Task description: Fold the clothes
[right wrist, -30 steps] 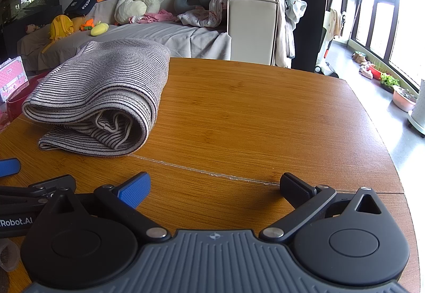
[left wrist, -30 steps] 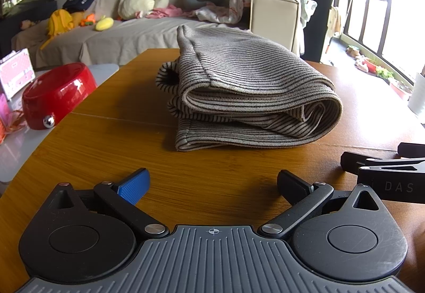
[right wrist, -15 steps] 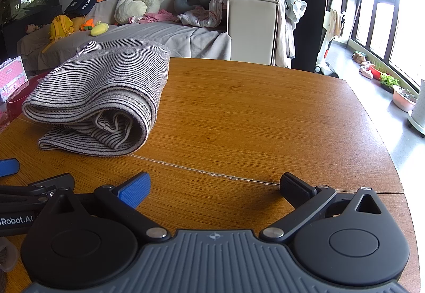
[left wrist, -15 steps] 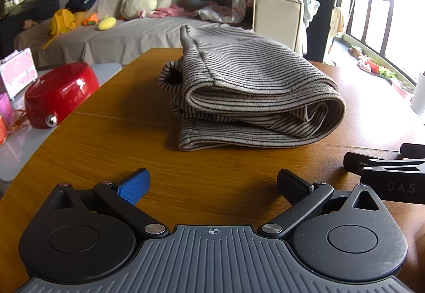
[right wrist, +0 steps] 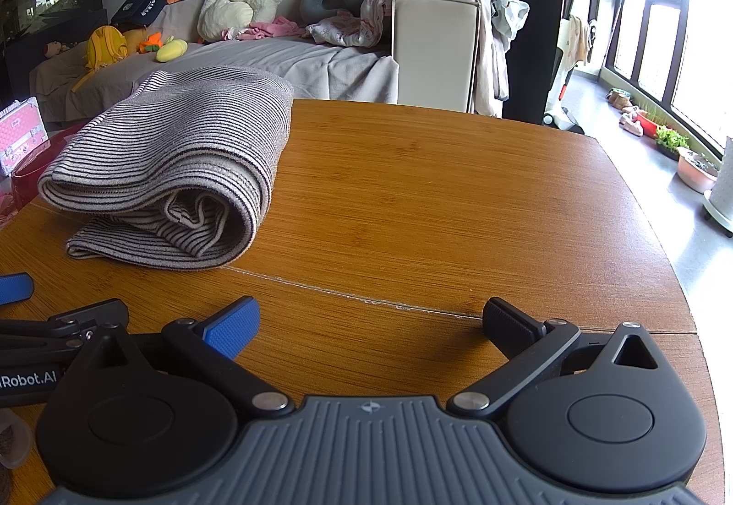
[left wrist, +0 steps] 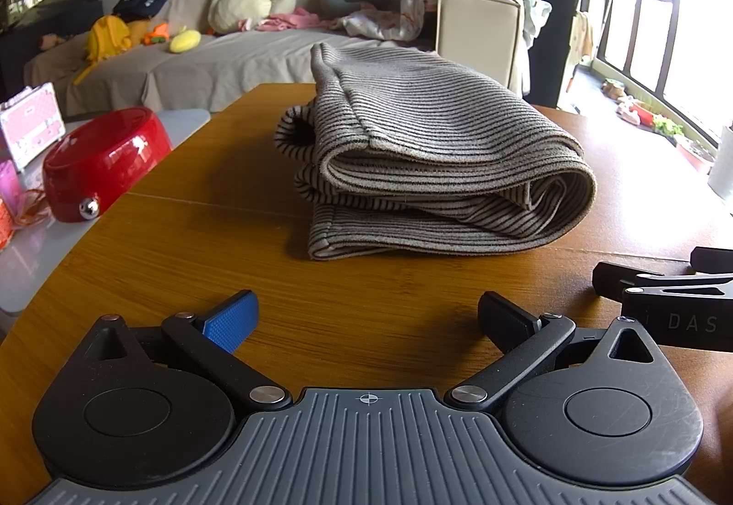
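Striped grey knitwear (left wrist: pixel 430 157) sits folded in a thick bundle on your wooden worktop (right wrist: pixel 435 193), its long axis running away from you. It lies straight ahead of your left tool (left wrist: pixel 366 312) and off to the left of your right tool (right wrist: pixel 371 322). Both tools rest spread apart, holding nothing. Your left one looks nearer the bundle's hem.

Left wrist view nudged forward/left: striped garment (left wrist: pixel 426 157) sits slightly righter and nearer in frame than 1 s ago. Right wrist view unchanged.
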The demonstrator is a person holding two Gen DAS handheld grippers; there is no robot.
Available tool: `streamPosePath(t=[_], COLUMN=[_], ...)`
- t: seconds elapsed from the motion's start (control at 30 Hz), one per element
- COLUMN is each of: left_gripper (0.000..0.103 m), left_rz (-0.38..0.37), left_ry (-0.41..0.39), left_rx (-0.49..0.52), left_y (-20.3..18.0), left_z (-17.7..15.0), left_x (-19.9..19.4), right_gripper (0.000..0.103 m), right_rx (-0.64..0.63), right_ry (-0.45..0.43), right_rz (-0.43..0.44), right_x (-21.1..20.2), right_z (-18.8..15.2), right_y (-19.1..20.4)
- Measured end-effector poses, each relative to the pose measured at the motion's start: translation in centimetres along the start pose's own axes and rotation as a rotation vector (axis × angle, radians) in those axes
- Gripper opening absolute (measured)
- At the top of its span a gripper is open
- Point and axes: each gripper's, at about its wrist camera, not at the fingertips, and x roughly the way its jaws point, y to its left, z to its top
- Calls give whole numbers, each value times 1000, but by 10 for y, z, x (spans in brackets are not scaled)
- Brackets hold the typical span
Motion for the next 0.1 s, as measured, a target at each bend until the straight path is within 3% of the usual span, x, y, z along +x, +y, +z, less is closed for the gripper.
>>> streamPosePath(t=[0.1], left_gripper=[103], left_rz=[2], left_ry=[-2], left_rx=[-12], left_y=[2], left_z=[0], left_x=[-1], right_gripper=[103], right_rx=[0], right_ry=[0], right_rz=[0], right_x=[0], right_z=[0], right_y=[0])
